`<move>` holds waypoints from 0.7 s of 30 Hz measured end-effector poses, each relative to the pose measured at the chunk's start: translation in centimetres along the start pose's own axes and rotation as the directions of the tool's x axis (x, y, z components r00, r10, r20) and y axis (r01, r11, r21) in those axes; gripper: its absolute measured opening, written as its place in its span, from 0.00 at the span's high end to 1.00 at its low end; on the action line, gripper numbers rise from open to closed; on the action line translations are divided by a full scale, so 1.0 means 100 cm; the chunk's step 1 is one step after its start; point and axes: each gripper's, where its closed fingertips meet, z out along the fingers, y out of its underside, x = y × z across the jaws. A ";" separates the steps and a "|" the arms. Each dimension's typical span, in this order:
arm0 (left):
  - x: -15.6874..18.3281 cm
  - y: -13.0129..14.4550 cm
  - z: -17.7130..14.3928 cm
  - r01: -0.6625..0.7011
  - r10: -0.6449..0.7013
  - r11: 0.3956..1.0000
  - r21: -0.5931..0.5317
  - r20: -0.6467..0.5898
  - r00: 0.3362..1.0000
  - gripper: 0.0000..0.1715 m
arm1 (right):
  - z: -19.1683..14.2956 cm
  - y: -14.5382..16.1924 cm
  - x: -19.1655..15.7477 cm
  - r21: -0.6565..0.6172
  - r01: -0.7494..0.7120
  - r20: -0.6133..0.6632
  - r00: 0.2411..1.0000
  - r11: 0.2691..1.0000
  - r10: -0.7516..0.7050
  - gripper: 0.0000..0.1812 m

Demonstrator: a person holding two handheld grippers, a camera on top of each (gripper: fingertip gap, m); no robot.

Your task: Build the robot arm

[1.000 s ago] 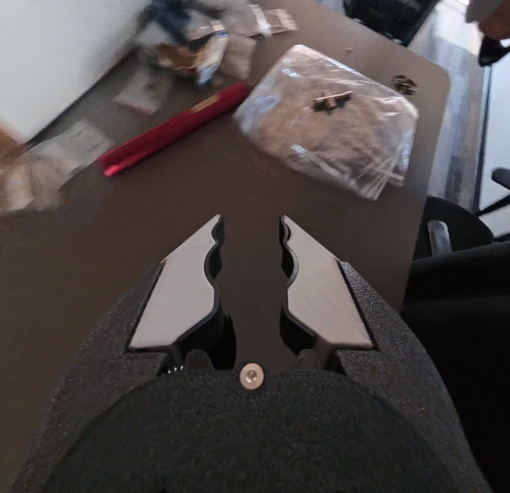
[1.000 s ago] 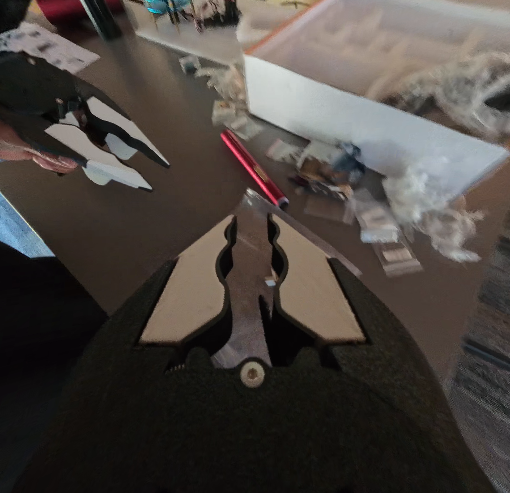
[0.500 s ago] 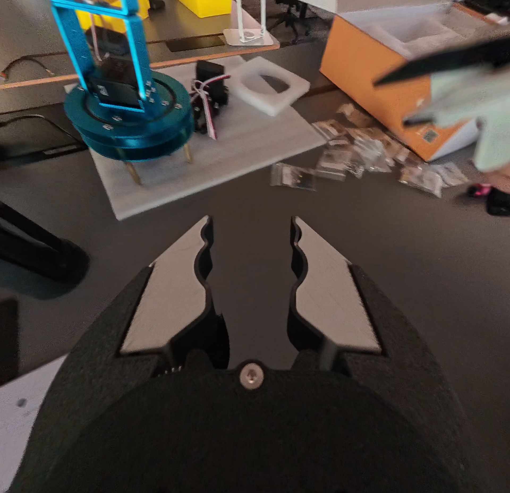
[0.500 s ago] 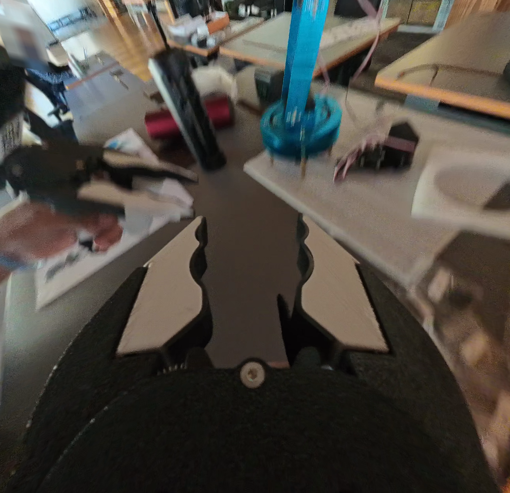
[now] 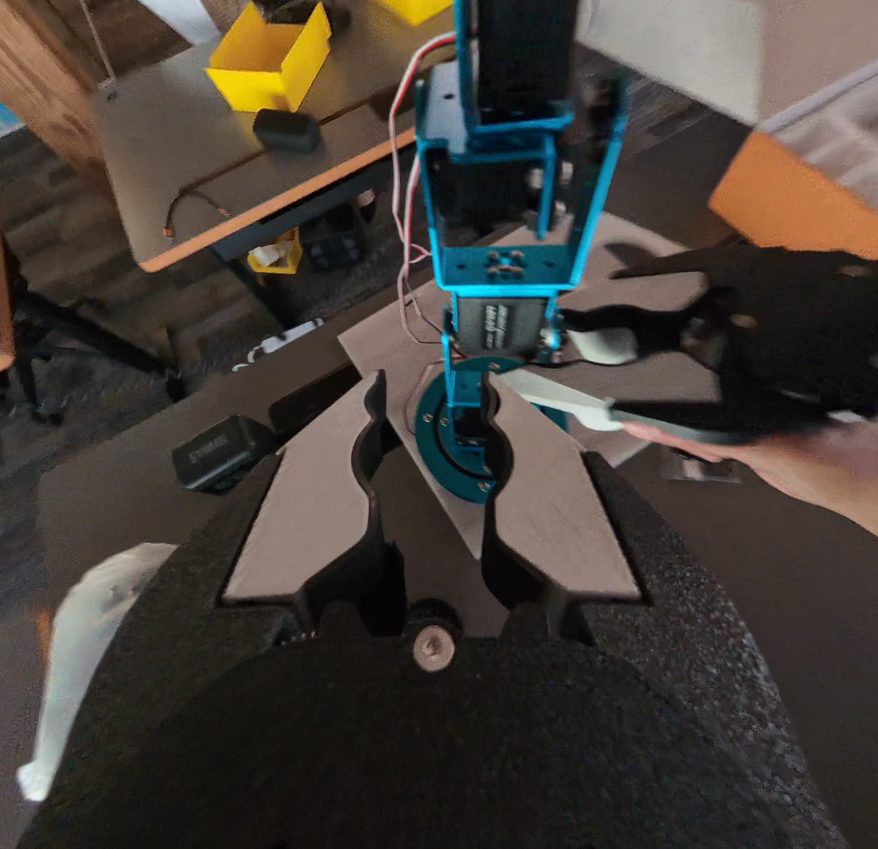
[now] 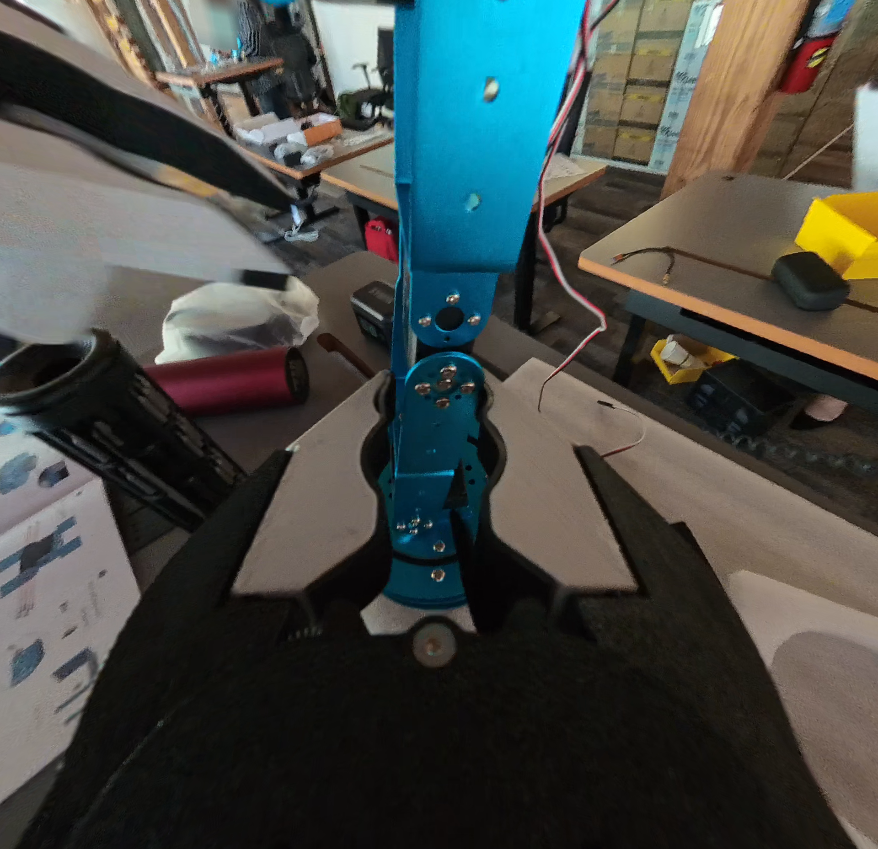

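Note:
A blue metal robot arm kit (image 5: 499, 265) with black servos and red-white wires stands upright on a grey foam sheet (image 5: 394, 346). My left gripper (image 5: 432, 389) is open just in front of the arm's round blue base (image 5: 427, 441), with the lower upright showing between its tips. My right gripper (image 6: 437, 384) is shut on the arm's lower blue bracket (image 6: 442, 427), with a jaw against each side. It also shows in the left wrist view (image 5: 712, 341), reaching in from the right in a person's hand. The left gripper (image 6: 119, 170) is a blur at the upper left of the right wrist view.
On the dark table lie a dark red cylinder (image 6: 228, 379), a black stand (image 6: 119, 436), a plastic bag (image 6: 237, 318), a small black box (image 5: 218, 451) and a printed sheet (image 6: 47, 612). An orange box (image 5: 798, 199) stands far right. Yellow bins (image 5: 271, 61) sit on another table. The gap from one gripper's tips to the other's is roughly 7 cm.
Both grippers swung away from the table clutter to the blue arm and moved in close. The right jaws narrowed onto the lower bracket. The left jaws narrowed slightly.

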 end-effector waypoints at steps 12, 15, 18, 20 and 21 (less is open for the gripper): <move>0.002 0.021 0.044 -0.105 0.114 0.989 -0.102 0.080 0.990 0.87 | -0.006 -0.006 0.007 0.044 -0.074 0.059 0.996 0.996 0.071 0.87; 0.011 0.016 0.047 -0.082 0.085 0.994 -0.072 0.033 0.996 0.87 | -0.007 -0.006 0.001 0.046 -0.055 0.077 0.996 0.997 0.051 0.87; 0.014 0.015 0.052 -0.093 0.096 0.992 -0.083 0.039 0.995 0.91 | -0.005 -0.006 0.002 0.019 -0.032 0.074 0.997 0.999 0.031 0.87; 0.014 0.014 0.054 -0.098 0.103 0.991 -0.092 0.046 0.994 0.91 | -0.006 -0.005 0.003 0.009 -0.033 0.082 0.996 0.999 0.032 0.87; 0.014 0.014 0.055 -0.102 0.107 0.990 -0.098 0.048 0.993 0.92 | -0.006 -0.006 0.004 0.009 -0.043 0.092 0.995 0.999 0.042 0.87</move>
